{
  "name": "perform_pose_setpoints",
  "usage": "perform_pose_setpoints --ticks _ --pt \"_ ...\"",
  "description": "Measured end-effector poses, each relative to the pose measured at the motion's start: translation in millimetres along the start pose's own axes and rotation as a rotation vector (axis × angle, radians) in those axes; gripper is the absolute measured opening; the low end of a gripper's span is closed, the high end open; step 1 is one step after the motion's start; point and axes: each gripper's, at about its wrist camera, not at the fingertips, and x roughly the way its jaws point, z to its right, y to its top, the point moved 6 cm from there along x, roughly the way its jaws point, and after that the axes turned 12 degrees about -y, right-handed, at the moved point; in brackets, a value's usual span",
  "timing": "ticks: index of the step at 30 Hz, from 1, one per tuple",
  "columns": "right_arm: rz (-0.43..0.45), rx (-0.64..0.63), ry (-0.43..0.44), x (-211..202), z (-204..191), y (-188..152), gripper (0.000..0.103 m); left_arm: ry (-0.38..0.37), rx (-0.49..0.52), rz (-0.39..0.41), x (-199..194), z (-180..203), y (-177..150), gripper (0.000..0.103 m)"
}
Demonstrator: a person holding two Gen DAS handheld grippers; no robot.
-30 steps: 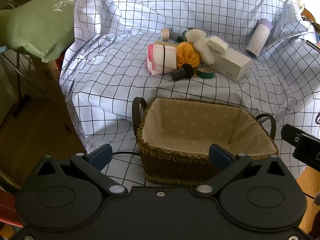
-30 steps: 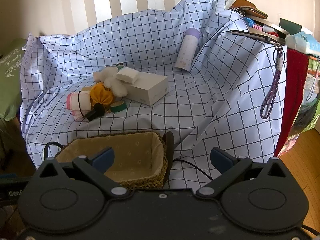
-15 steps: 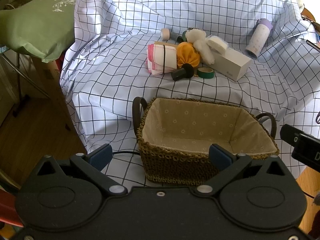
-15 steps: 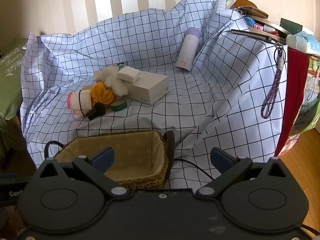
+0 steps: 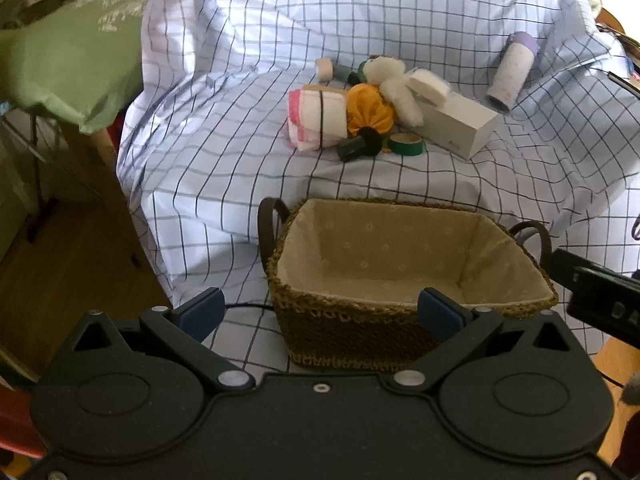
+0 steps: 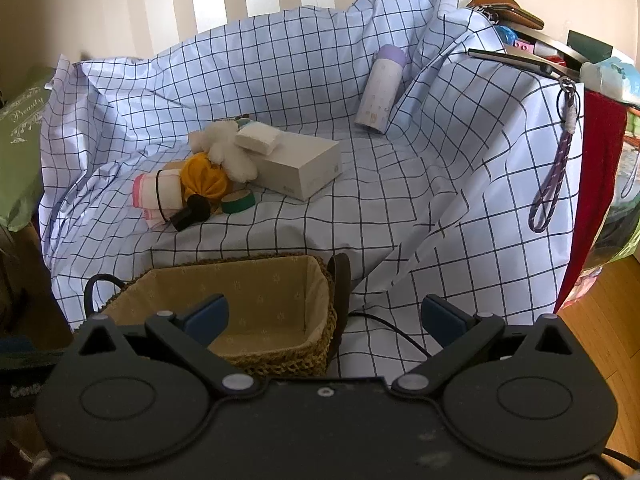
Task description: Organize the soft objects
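Note:
A woven basket [image 5: 500, 306] [image 6: 320, 344] with a beige lining stands empty at the near edge of the checked cloth. Beyond it lies a pile: a pink-and-white folded towel [image 5: 316, 120] [image 6: 158, 194], an orange fabric ball [image 5: 368, 108] [image 6: 206, 176], a white plush toy [image 5: 394, 84] [image 6: 224, 148] and a white sponge [image 5: 428, 85] [image 6: 256, 139]. My left gripper [image 5: 320, 314] is open just in front of the basket, holding nothing. My right gripper [image 6: 324, 316] is open too, over the basket's right end.
A white box [image 5: 460, 126] [image 6: 304, 170], green tape roll [image 5: 406, 146] [image 6: 238, 202], black cylinder [image 5: 358, 146] [image 6: 192, 212] and purple-capped bottle [image 5: 512, 72] [image 6: 380, 90] lie among the pile. A green cloth [image 5: 68, 52] hangs left; a cluttered shelf [image 6: 560, 60] and red cloth [image 6: 592, 184] stand right.
Both views have shifted only slightly; the left view is blurred a little. Nothing on the cloth has moved and both grippers stay open.

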Motion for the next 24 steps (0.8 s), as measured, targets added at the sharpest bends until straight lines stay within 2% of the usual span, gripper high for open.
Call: perform_pose_setpoints --ticks 6,11,16,24 --pt "-0.006 0.004 0.009 9 -2 7 0.103 -0.002 0.061 -0.003 -2 8 5 0.1" --pt "-0.003 0.017 0.015 19 -4 17 0.103 -0.028 0.066 -0.041 7 8 7 0.1" --pt "0.011 0.016 0.015 31 -9 34 0.103 -0.015 0.071 -0.037 14 7 14 0.099" --pt "0.069 -0.005 0.017 57 -23 78 0.103 -0.071 0.099 0.011 23 5 53 0.098"
